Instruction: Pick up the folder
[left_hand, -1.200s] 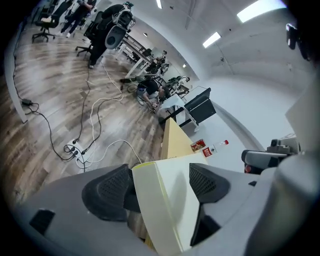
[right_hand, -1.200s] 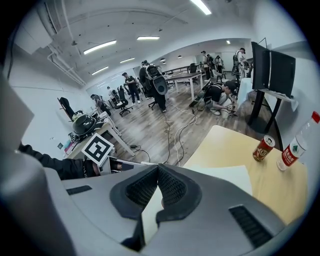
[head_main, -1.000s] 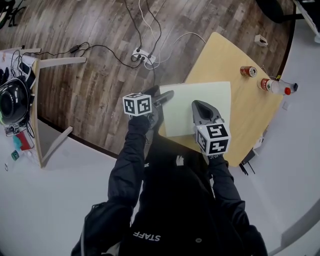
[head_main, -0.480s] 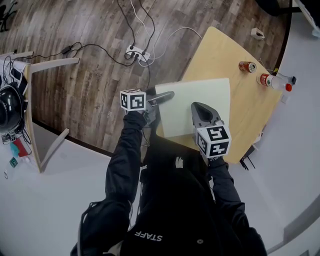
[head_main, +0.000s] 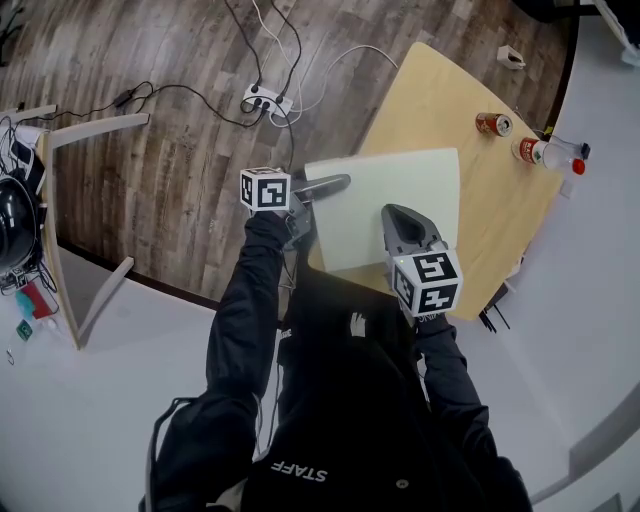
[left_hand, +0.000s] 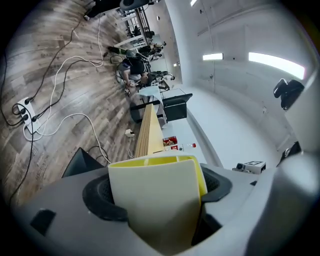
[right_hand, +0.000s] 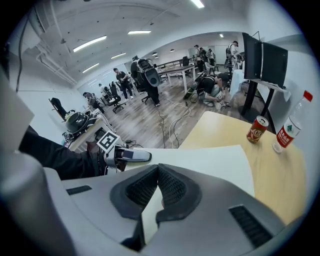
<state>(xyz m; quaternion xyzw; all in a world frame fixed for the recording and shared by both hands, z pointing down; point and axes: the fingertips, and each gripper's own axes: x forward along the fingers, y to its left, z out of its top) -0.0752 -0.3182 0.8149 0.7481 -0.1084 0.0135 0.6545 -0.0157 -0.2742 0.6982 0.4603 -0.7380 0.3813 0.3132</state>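
**A:** What is surrounding the work, starting at the left?

**B:** A black helmet is sitting on a side desk. Dark plank floor is running past a white power strip to a pale wooden table.

**A:** And the folder?

**B:** The cream folder is lying on that table, its far left corner overhanging the table's edge. The left gripper is holding its jaws wide apart around that edge, not pinching it. The right gripper is pointing down at the folder's near part, jaws together and empty; whether the tips are touching, I cannot tell.

**A:** Any writing?

**B:** "STAFF" is showing on the person's jacket. A red can and a red-labelled bottle are standing well right of the folder, their print too small to read.

**A:** Room to move?

**B:** Bare tabletop is lying beyond the folder.
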